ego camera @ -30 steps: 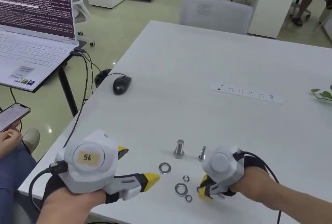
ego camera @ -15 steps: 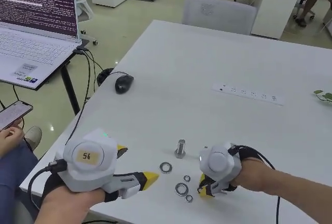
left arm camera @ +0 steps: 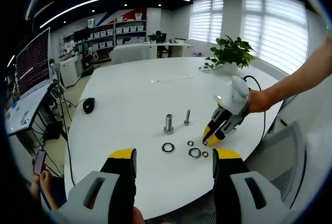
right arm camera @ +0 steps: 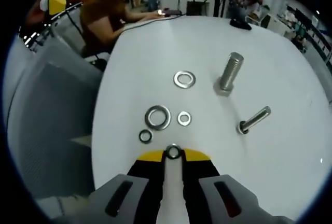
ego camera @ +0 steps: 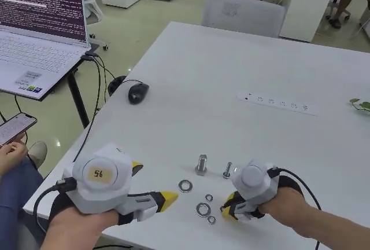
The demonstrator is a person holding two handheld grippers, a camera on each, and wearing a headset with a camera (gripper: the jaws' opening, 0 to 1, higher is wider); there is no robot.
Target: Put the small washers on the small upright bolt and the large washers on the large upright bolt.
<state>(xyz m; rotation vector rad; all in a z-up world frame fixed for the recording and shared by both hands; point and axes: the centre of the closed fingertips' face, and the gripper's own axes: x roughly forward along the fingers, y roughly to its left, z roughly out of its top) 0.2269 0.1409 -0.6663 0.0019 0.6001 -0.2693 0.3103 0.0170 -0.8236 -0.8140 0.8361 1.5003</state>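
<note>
The right gripper pinches a small washer for the small bolt; the left gripper hovers, jaws apart.

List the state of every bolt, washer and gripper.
Left gripper: open, empty.
Right gripper: shut on a washer.
Large bolt: upright, bare.
Small bolt: upright, bare.
Two large washers: lying loose.
Two small washers: lying loose.
Third small washer: pinched by right gripper.

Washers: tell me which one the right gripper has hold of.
The small washer pinched at the yellow tips of the right gripper. The other washers, two large and two small, lie loose on the table.
</note>
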